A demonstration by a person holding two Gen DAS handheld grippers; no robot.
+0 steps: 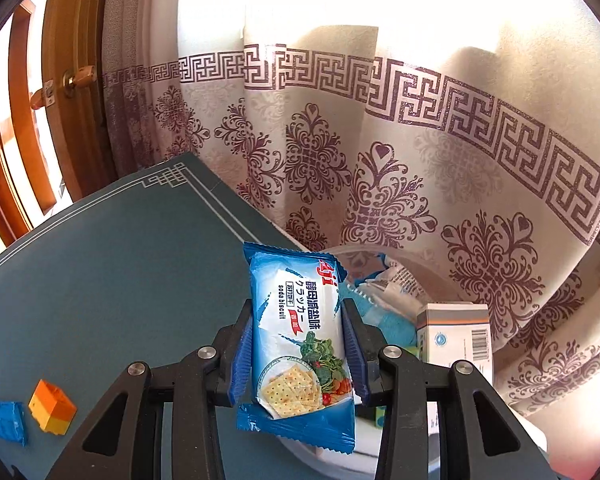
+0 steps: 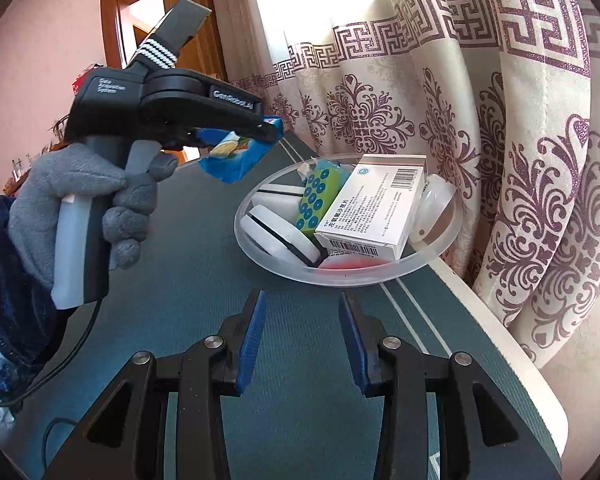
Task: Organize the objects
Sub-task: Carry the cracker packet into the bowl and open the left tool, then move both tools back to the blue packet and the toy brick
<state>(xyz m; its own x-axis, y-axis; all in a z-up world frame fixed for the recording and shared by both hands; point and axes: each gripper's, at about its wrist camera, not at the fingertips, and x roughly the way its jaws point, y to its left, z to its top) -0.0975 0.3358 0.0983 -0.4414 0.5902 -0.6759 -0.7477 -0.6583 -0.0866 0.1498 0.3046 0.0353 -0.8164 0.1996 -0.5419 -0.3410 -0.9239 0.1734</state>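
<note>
My left gripper [image 1: 298, 312] is shut on a blue soda biscuit packet [image 1: 300, 344] and holds it in the air just left of a clear bowl [image 2: 436, 258]. In the right wrist view the left gripper [image 2: 270, 130] and the packet [image 2: 236, 156] hang above the bowl's left rim. The bowl holds a white medicine box [image 2: 374, 210], a green dotted box [image 2: 320, 200] and white round pieces [image 2: 276, 234]. My right gripper [image 2: 302, 312] is open and empty, just in front of the bowl, low over the mat.
A dark green mat [image 1: 120, 260] covers the table. An orange-yellow brick [image 1: 52, 406] and a blue brick [image 1: 6, 420] lie on it at the left. A patterned curtain [image 1: 420, 160] hangs right behind the bowl and the table's white edge [image 2: 500, 320]. A wooden door [image 1: 72, 80] is far left.
</note>
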